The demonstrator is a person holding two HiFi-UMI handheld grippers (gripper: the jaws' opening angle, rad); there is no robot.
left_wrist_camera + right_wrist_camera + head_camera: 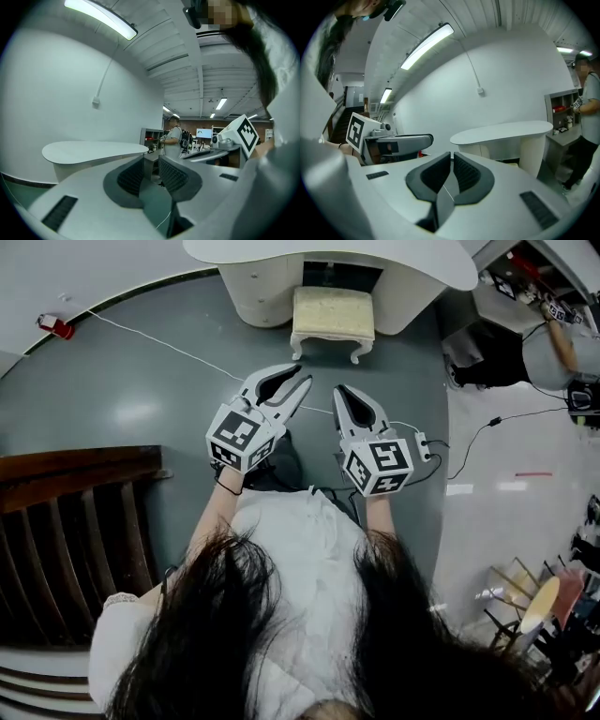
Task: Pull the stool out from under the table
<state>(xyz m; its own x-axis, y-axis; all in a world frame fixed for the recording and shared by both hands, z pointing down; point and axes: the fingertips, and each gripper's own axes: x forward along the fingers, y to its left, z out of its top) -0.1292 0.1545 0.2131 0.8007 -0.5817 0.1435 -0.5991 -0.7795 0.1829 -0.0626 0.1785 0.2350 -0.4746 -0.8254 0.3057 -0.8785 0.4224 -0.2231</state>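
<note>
Stool, cream-cushioned on curved white legs, sits half tucked under the white tabletop, its front edge out over the grey floor. Both grippers hang well short of it and are empty. The left gripper has its fingers a narrow crack apart, and the right gripper has its fingers pressed together on nothing. I'd worry that fingers this closed cannot take the seat. A one-sided pull might also swing it against the table's base or drag it over the white cable.
</note>
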